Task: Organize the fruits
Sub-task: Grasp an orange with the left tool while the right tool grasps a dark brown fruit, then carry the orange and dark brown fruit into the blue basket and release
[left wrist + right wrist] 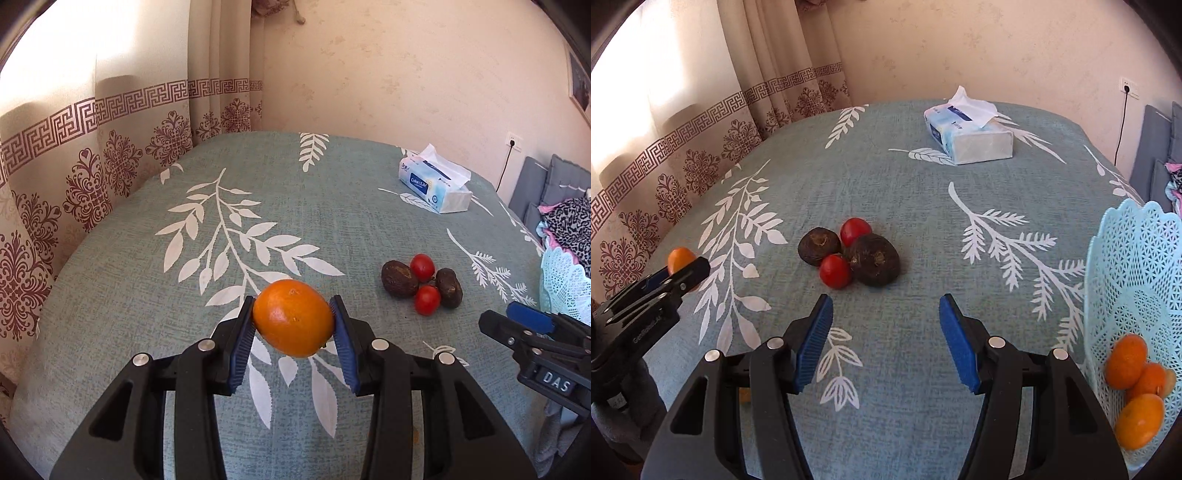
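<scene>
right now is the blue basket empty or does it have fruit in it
Not empty. The right wrist view shows the light blue basket holding at least three oranges low against its lattice wall.

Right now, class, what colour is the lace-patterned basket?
Pale blue basket, clearest in the right wrist view.

We see strong daylight pouring through the curtain (92, 122) at upper left, washing it out to white glare. The tabletop (295, 206) is evenly lit with soft, short shadows. Both views stay sharp, though fisheye bending curves the edges and darkens the corners.
</scene>
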Demonstrator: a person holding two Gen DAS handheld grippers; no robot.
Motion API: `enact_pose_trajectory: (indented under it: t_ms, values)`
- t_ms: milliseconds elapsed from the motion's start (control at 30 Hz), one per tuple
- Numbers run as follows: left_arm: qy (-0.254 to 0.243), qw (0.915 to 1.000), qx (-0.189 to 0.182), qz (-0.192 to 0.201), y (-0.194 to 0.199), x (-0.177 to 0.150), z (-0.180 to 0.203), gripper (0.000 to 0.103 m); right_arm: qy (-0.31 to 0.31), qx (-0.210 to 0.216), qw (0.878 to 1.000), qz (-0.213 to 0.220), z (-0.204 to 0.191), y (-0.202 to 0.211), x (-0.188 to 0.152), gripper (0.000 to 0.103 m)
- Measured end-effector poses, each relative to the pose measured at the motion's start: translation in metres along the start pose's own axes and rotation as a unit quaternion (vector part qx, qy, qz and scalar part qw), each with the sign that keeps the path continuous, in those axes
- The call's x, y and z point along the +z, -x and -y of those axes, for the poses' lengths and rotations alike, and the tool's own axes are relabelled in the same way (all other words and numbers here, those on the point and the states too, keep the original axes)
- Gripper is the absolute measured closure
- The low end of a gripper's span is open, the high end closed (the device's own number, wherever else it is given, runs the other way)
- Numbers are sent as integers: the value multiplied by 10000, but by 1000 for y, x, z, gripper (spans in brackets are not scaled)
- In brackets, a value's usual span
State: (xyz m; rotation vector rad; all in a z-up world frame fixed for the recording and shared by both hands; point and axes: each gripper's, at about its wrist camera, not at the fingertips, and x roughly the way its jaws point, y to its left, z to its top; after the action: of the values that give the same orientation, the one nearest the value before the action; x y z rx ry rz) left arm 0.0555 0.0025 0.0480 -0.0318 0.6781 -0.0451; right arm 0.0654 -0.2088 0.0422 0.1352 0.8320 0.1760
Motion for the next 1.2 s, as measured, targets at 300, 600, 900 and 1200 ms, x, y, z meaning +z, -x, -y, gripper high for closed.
enact_pose_trajectory:
  t_ms: [300, 600, 900, 1200]
  values:
    - [172, 9998, -43, -118, -7, -8, -8, 62, -385, 347, 9983, -266, 5, -39, 19, 42]
    - [239, 9996, -67, -162, -10, -9, -10, 62, -826, 757, 9932, -328, 11, -58, 30, 49]
    - [278, 9994, -140, -129, -9, -9, -10, 62, -864, 683, 9937, -206, 12, -45, 26, 60]
    - [285, 9994, -194, -72, -6, -10, -9, 62, -601, 503, 9969, 25, 2, -26, 21, 61]
